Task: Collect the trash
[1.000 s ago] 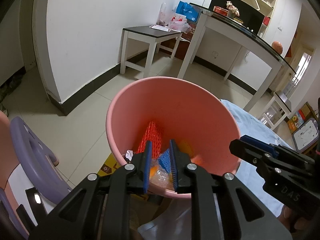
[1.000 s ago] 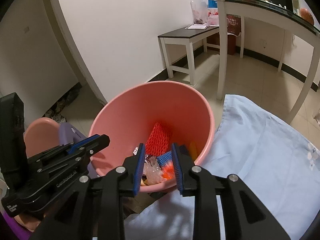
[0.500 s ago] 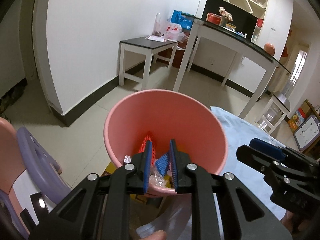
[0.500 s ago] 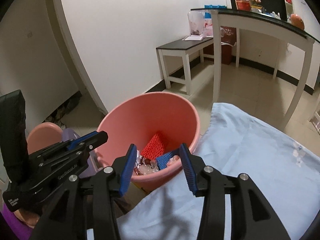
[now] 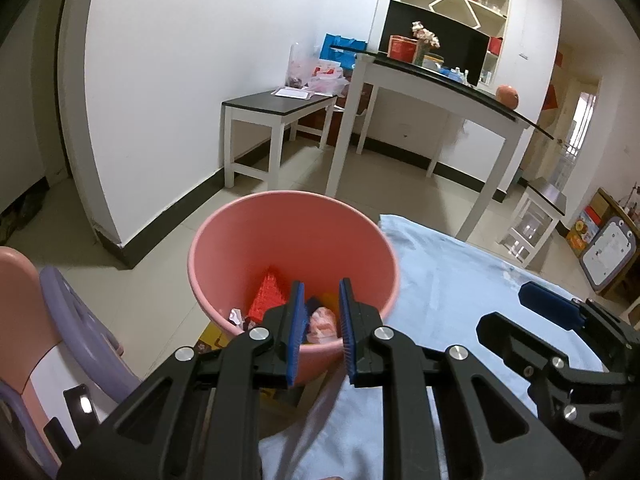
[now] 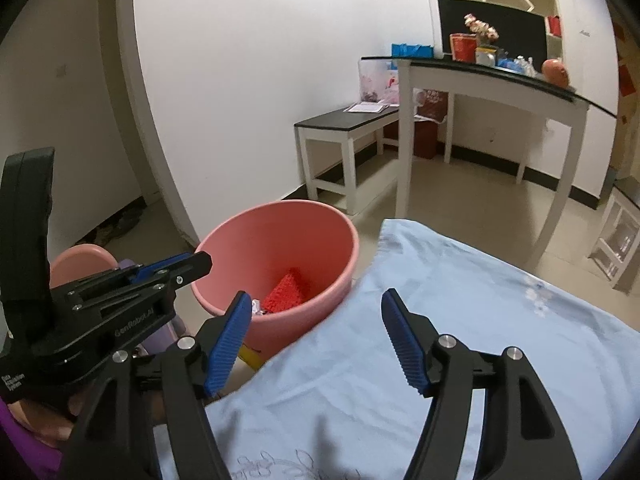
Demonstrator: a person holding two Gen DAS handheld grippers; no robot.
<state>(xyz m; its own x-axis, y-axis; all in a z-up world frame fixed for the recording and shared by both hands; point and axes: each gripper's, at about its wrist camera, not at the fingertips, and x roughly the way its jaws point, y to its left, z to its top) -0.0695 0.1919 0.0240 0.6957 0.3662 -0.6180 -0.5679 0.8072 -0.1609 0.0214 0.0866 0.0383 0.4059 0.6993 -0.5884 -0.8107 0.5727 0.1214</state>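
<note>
A pink bucket (image 5: pixel 240 240) stands at the corner of a table covered with a light blue cloth (image 5: pixel 460 280). It holds trash: a red mesh piece (image 5: pixel 266 294), a clear wrapper (image 5: pixel 322 322) and other scraps. My left gripper (image 5: pixel 320 332) is nearly shut and empty, held above the near rim. My right gripper (image 6: pixel 316 338) is wide open and empty, over the cloth (image 6: pixel 460 320) beside the bucket (image 6: pixel 248 248). The red mesh (image 6: pixel 286 290) shows there too.
A white bench (image 5: pixel 276 108) and a tall white table (image 5: pixel 440 84) stand by the far wall. A pink and purple chair (image 5: pixel 60 320) is at the left. A small white stool (image 5: pixel 536 220) stands past the table.
Both grippers have pulled back and up from the bucket. The right gripper has opened from narrow to wide. The left gap has widened slightly.
</note>
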